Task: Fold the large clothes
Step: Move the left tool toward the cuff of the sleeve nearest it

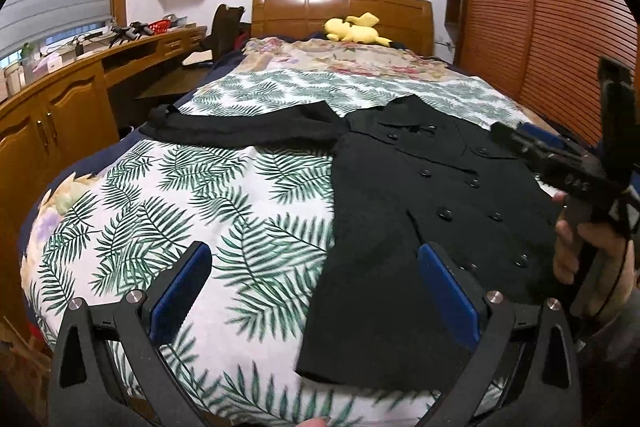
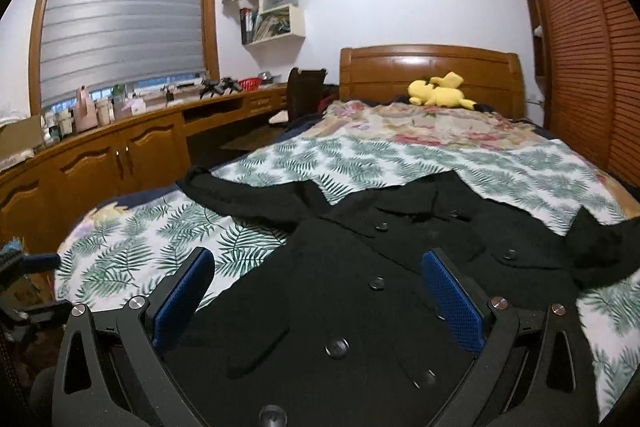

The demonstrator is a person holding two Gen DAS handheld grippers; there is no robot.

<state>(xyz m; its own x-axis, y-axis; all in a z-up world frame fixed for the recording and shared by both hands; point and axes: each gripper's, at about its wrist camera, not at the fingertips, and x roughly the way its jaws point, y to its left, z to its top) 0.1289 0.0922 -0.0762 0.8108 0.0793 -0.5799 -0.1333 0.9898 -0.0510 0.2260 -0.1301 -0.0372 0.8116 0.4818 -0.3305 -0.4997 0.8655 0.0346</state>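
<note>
A black double-breasted coat (image 1: 420,203) lies spread face up on the bed, buttons showing, one sleeve stretched out to the left (image 1: 240,127). It also fills the right wrist view (image 2: 360,287). My left gripper (image 1: 316,267) is open and empty, hovering over the coat's lower left hem and the bedspread. My right gripper (image 2: 320,275) is open and empty, low over the coat's front near the buttons. The right gripper also shows in the left wrist view at the right edge (image 1: 560,163), held in a hand.
The bed has a green fern-print cover (image 1: 200,211) and a floral blanket (image 1: 340,59) behind. A yellow plush toy (image 1: 356,29) lies by the wooden headboard (image 1: 340,11). A wooden desk with cabinets (image 2: 120,147) runs along the left. Louvred wardrobe doors (image 2: 592,39) stand at the right.
</note>
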